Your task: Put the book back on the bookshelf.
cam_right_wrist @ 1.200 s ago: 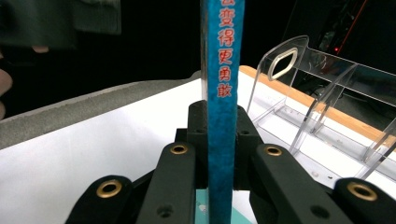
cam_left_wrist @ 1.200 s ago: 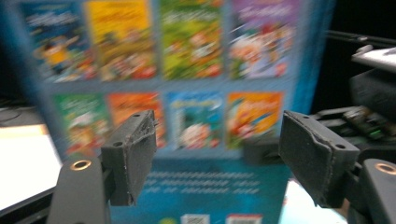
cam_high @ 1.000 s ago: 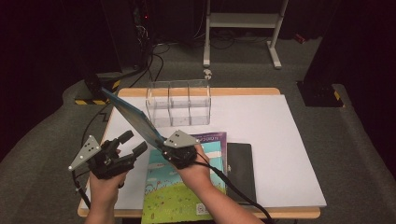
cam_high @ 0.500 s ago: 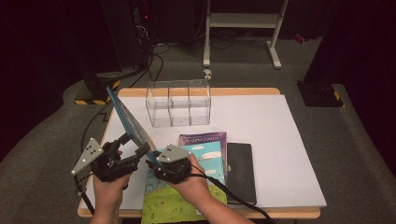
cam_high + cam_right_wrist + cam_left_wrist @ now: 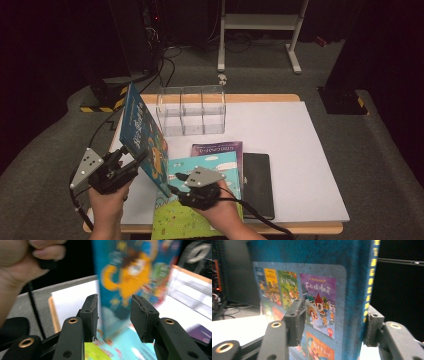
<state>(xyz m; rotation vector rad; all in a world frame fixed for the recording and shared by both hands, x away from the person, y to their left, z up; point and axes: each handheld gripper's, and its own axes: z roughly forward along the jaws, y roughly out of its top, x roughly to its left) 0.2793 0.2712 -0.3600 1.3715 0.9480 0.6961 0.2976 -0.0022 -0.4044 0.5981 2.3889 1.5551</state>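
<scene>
Since a second ago the blue picture book (image 5: 145, 137) has swung from a low slant to nearly upright at the table's (image 5: 300, 150) left side, in front of the clear three-slot organizer (image 5: 192, 110). My left tongs (image 5: 131, 162) have just been closing and now clamp its spine edge. My right tongs (image 5: 176, 182) have just been opening; their jaws stand apart around the book's lower edge, pads off it. It looks thin, light, fairly stiff, with a glossy, slippery cover, so I would grip deep near the spine. Three more books lie flat beside it: green-and-blue (image 5: 210, 200), purple (image 5: 217, 148), black (image 5: 257, 182).
</scene>
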